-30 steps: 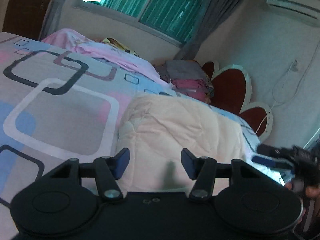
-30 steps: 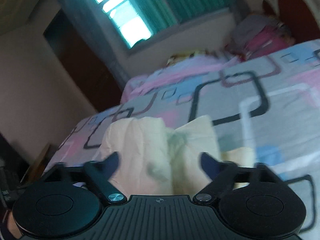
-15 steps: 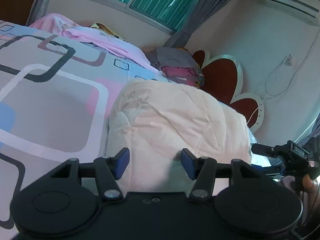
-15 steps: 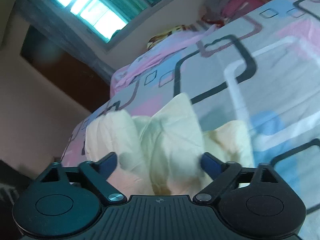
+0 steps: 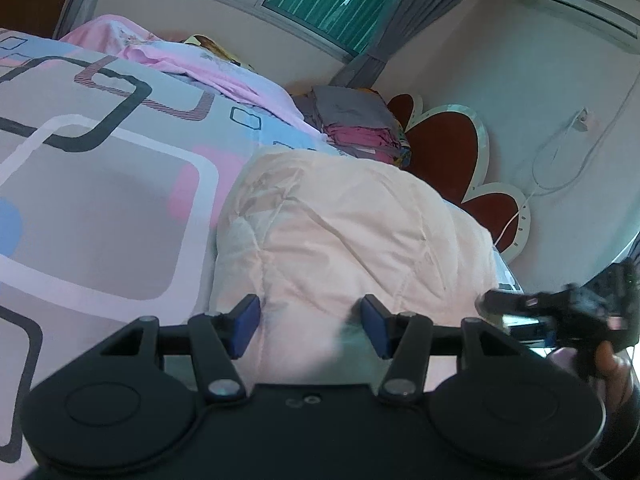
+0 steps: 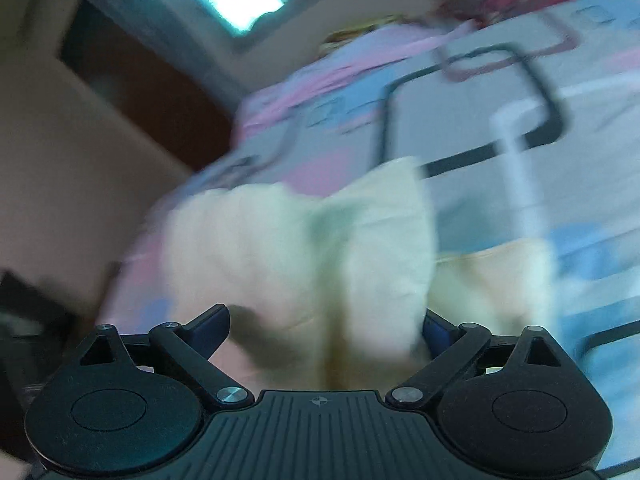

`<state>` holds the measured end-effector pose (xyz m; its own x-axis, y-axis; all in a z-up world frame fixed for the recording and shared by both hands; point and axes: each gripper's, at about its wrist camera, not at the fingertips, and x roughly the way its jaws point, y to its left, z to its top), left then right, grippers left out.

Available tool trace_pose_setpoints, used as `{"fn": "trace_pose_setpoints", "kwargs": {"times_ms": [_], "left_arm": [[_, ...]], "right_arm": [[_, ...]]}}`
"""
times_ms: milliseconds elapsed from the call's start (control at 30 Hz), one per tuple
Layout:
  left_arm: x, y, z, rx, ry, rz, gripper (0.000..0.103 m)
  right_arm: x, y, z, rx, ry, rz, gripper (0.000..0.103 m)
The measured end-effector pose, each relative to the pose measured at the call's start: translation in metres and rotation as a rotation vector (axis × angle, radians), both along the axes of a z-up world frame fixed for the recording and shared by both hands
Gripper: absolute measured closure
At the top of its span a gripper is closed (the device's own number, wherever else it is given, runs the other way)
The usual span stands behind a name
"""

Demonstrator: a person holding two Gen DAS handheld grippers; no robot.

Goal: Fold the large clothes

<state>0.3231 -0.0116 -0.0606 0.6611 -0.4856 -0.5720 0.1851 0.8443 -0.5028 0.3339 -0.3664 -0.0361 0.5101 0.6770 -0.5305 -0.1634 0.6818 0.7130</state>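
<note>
A cream padded garment (image 5: pixel 344 236) lies bunched in a thick fold on the patterned bedsheet (image 5: pixel 100 208). My left gripper (image 5: pixel 310 326) is open, its blue pads on either side of the garment's near edge, with nothing clamped. In the right wrist view the same cream garment (image 6: pixel 312 248) is blurred and fills the space between the wide-open fingers of my right gripper (image 6: pixel 326 328). The right gripper also shows at the right edge of the left wrist view (image 5: pixel 560 312), held in a hand.
A stack of folded grey and pink clothes (image 5: pixel 356 124) sits at the bed's far side by a red flower-shaped headboard (image 5: pixel 444 148). A pink sheet (image 5: pixel 192 64) lies along the far edge under the window. A dark doorway (image 6: pixel 132 80) is at the left.
The left gripper has moved closer over the cream garment. The right gripper has swung and now blurs, the garment edge deeper between its fingers. Both stay open.
</note>
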Motion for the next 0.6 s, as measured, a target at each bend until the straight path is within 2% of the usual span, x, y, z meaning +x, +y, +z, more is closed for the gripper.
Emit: {"fn": "trace_pose_setpoints", "kwargs": {"times_ms": [67, 100, 167, 200, 267, 400, 467, 600], "left_arm": [[0.000, 0.000, 0.001, 0.006, -0.001, 0.001, 0.049], [0.000, -0.001, 0.001, 0.013, -0.002, 0.000, 0.049], [0.000, -0.003, 0.001, 0.025, -0.006, 0.004, 0.049], [-0.001, -0.005, 0.003, 0.035, -0.015, 0.007, 0.051], [-0.004, -0.010, 0.008, 0.042, -0.055, 0.014, 0.051], [-0.011, -0.025, 0.022, 0.043, -0.159, -0.027, 0.052], [-0.012, -0.040, 0.029, 0.067, -0.203, -0.071, 0.052], [-0.005, -0.083, 0.029, 0.175, -0.193, -0.194, 0.052]], "right_arm": [[-0.002, 0.007, 0.005, -0.006, -0.036, 0.012, 0.008], [-0.002, 0.014, 0.008, -0.060, -0.045, 0.019, 0.020], [-0.004, 0.030, 0.012, -0.192, -0.063, 0.052, 0.059], [-0.007, 0.035, 0.016, -0.215, -0.089, 0.059, 0.070], [-0.020, 0.036, 0.027, -0.194, -0.130, 0.054, 0.079], [-0.059, 0.046, 0.048, -0.251, -0.272, 0.049, 0.082], [-0.082, 0.045, 0.046, -0.280, -0.336, 0.027, 0.082], [-0.101, 0.024, 0.010, -0.239, -0.284, -0.079, 0.082]]}}
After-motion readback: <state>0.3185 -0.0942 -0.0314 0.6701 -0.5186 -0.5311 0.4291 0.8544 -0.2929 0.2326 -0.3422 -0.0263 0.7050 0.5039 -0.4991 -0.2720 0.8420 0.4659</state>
